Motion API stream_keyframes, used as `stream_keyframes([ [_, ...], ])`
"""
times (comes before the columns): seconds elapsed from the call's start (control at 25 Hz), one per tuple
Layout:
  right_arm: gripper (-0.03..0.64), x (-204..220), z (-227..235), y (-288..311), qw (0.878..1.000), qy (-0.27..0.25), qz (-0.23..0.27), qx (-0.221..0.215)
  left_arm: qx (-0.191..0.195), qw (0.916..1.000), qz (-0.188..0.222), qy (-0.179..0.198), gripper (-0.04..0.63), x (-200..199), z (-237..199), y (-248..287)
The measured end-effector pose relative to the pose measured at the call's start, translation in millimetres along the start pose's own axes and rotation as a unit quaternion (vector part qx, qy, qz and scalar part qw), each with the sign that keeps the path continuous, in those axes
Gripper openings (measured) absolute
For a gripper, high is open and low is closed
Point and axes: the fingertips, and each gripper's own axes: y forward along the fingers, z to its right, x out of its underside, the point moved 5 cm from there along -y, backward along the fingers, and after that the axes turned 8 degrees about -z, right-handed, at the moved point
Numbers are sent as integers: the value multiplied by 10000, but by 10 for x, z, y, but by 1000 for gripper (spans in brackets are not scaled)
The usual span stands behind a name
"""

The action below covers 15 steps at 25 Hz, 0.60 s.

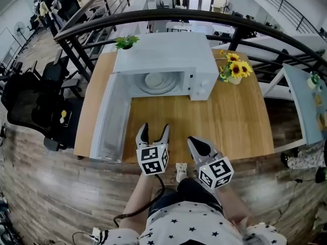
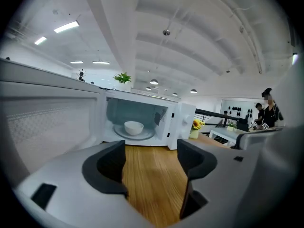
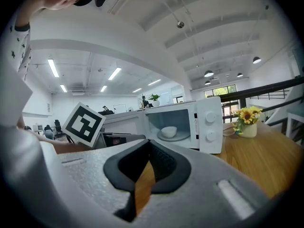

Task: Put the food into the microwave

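The white microwave (image 1: 163,60) stands at the back of the wooden table (image 1: 225,126) with its door (image 1: 110,116) swung wide open to the left. A white bowl (image 1: 155,79) sits on the glass turntable inside; it also shows in the left gripper view (image 2: 133,127) and the right gripper view (image 3: 169,131). My left gripper (image 1: 154,131) hovers over the table's near edge, facing the cavity, jaws open with only bare wood between them (image 2: 151,163). My right gripper (image 1: 198,146) is beside it on the right, jaw tips together and holding nothing (image 3: 148,148).
A vase of sunflowers (image 1: 234,70) stands right of the microwave, and a small green plant (image 1: 126,42) sits on its top left corner. A black railing (image 1: 153,15) runs behind the table. Black office chairs (image 1: 30,101) are at the left, a white table (image 1: 306,101) at the right.
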Motion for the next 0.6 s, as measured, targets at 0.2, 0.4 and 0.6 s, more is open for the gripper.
stream_keyframes([
  [0.2, 5, 86, -231, -303, 9999, -68, 78, -5, -27, 9999, 112, -44, 226, 135, 135, -493],
  [0.4, 5, 152, -400, -534, 9999, -56, 148, -1, 59, 9998, 66, -182, 148, 275, 231, -915],
  [0.6, 5, 176, -550, -706, 9997, -110, 205, 5, 122, 9998, 124, -52, 57, 376, 322, -1286],
])
